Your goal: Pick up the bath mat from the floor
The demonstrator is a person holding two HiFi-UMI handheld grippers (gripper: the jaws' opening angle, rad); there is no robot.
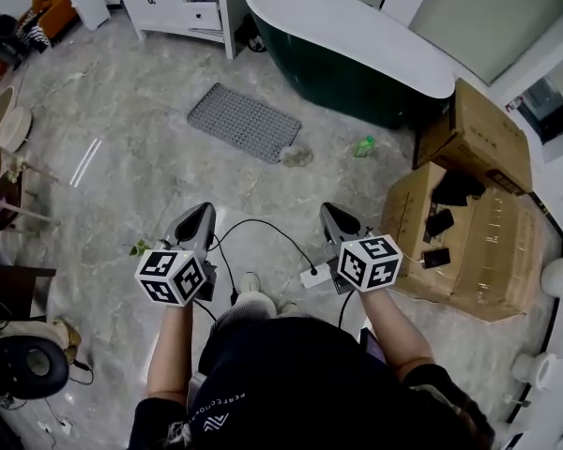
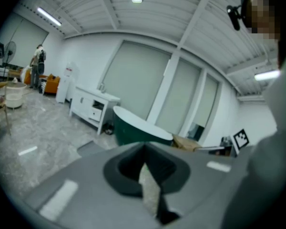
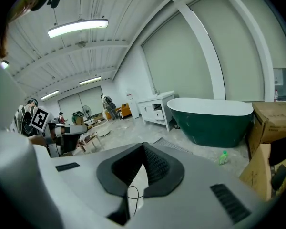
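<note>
Jaws of the left tool (image 1: pixel 201 212) are seen brought together, with nothing between them. Those of the right tool (image 1: pixel 331 212) are likewise closed at the tips and empty. Both tools are held side by side above the floor (image 1: pixel 122 157) and are tilted slightly downward. The bath mat (image 1: pixel 244 122), grey and studded, is laid flat on the floor ahead of them, well apart from both and touched by neither. It is placed just in front of the dark green bathtub (image 1: pixel 347 54), with a white cabinet (image 1: pixel 183 3) beyond its far left corner. A small crumpled grey object (image 1: pixel 296 156) is found at the mat's near right corner, and a green bottle (image 1: pixel 364 145) is set a little further right. Open cardboard boxes (image 1: pixel 469 242) are stacked to the right of the right tool, and a black cable (image 1: pixel 263 225) is looped on the floor between the tools
</note>
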